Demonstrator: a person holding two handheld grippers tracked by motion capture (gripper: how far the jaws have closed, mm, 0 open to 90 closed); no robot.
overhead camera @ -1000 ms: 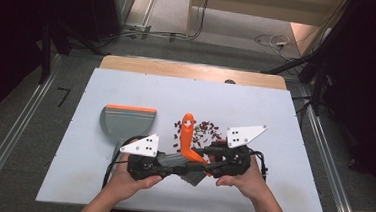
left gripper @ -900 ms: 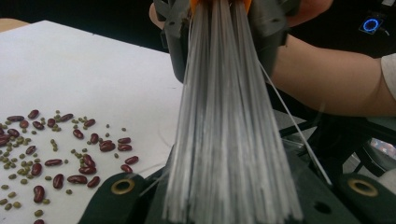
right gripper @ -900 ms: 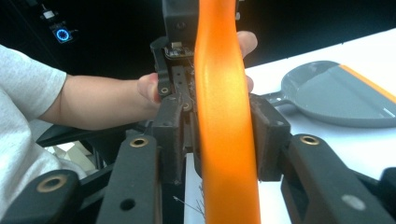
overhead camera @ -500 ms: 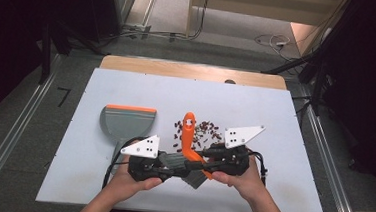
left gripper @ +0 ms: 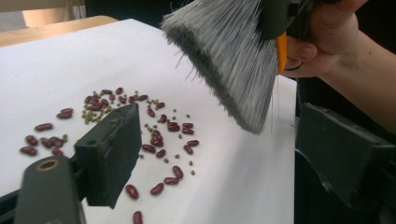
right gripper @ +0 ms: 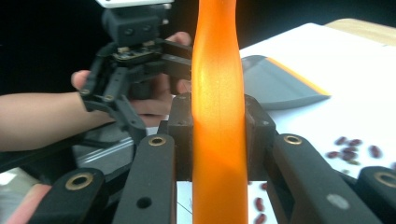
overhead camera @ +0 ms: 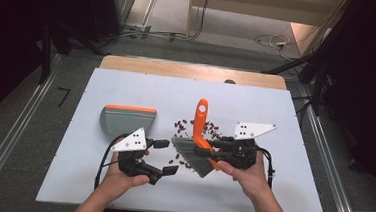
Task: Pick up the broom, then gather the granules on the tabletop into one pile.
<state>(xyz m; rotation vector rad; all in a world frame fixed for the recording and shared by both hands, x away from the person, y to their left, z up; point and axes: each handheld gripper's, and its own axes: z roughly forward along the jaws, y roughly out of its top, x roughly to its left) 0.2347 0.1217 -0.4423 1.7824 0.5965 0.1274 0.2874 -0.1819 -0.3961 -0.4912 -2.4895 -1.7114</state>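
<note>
My right gripper [overhead camera: 207,148] is shut on the orange handle [overhead camera: 201,118] of a hand brush; its jaws press both sides of the handle [right gripper: 218,107]. The grey bristles [overhead camera: 191,157] hang tilted just above the white table, over scattered red and green beans [left gripper: 159,135]. My left gripper [overhead camera: 165,157] sits left of the bristles [left gripper: 229,60]. Its jaws have just been opening and stand wide, nothing between them. A grey dustpan [overhead camera: 127,120] with an orange edge lies flat, farther left and back.
The white table top [overhead camera: 280,192] ends in a wooden strip [overhead camera: 193,69] at the far side. More beans [overhead camera: 184,128] lie around the handle. Metal rails run along the floor on both sides. The dustpan [right gripper: 280,84] appears behind the handle in the right gripper view.
The left gripper's jaws have opened and come off the brush head, drawing slightly left. The right gripper keeps its hold on the handle; the brush has barely shifted.
</note>
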